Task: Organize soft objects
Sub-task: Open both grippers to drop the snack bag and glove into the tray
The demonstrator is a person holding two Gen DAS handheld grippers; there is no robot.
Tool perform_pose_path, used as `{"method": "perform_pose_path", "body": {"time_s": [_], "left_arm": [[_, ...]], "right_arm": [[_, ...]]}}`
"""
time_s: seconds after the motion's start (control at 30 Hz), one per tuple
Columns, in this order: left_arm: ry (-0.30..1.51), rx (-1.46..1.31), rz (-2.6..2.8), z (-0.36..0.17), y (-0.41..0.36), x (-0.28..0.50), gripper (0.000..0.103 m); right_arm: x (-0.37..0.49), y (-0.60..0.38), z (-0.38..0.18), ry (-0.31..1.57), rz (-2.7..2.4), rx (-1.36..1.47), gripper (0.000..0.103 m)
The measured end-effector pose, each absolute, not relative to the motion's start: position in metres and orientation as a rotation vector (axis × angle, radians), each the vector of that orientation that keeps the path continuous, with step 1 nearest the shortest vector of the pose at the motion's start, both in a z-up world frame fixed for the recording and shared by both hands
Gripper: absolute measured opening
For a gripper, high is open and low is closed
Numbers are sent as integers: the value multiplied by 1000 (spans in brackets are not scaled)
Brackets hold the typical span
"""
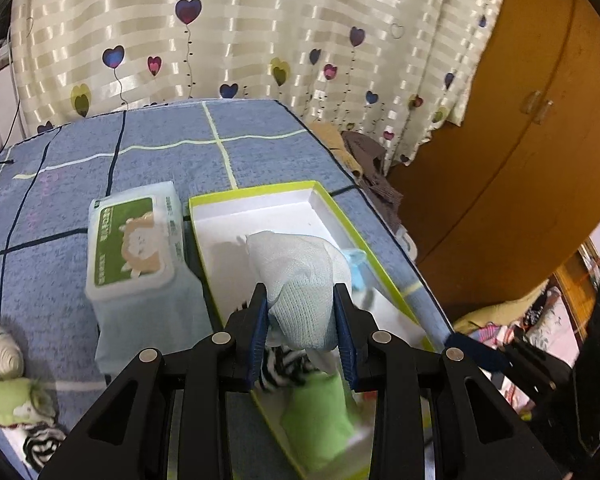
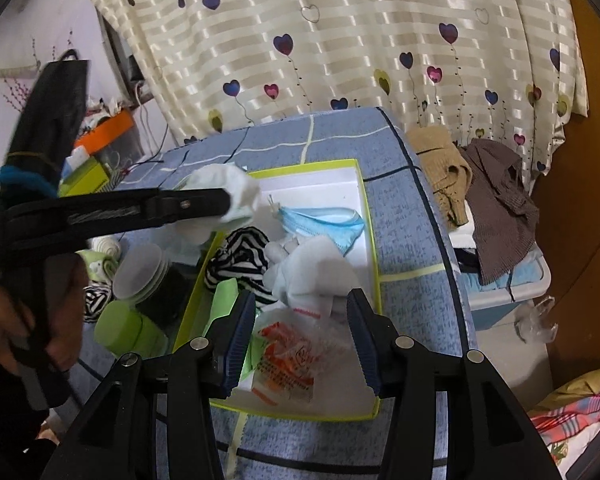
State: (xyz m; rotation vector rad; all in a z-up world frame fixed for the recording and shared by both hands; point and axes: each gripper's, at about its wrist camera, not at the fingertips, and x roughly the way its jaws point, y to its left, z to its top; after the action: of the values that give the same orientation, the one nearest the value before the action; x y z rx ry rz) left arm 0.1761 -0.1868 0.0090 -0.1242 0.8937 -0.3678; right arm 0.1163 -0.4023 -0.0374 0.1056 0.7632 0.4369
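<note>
While the left gripper clamps a pale mint sock above the green-rimmed box, the right gripper hangs over the box's near end with its fingers apart and nothing between them. Inside the box lie a striped cloth, a blue mask and a plastic packet; just left of it sits a wipes pack.

box far end bare; wipes pack crowds left side.
</note>
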Motion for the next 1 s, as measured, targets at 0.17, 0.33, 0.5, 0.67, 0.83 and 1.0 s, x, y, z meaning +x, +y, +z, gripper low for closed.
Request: {"method": "perform_pose_path", "body": {"time_s": [0.17,0.33,0.5,0.67,0.83,1.0], "left_arm": [[933,-134,-321,-3,-190,201,34],[930,-152,-312,-6,-191,215,42],[915,-169,-336,0,-190,213,43],[881,-175,-365,17,-186,195,43],[842,-176,-393,32,-174,171,43],[788,-180,-387,43,-157,138,43]], "right_arm": [[127,-405,-41,769,439,118,47],[132,-406,-44,773,440,120,47],[134,-408,-44,774,431,122,47],[131,-407,-39,766,423,117,47],[123,-404,-31,755,422,109,47],[110,-395,-20,741,423,94,47]]}}
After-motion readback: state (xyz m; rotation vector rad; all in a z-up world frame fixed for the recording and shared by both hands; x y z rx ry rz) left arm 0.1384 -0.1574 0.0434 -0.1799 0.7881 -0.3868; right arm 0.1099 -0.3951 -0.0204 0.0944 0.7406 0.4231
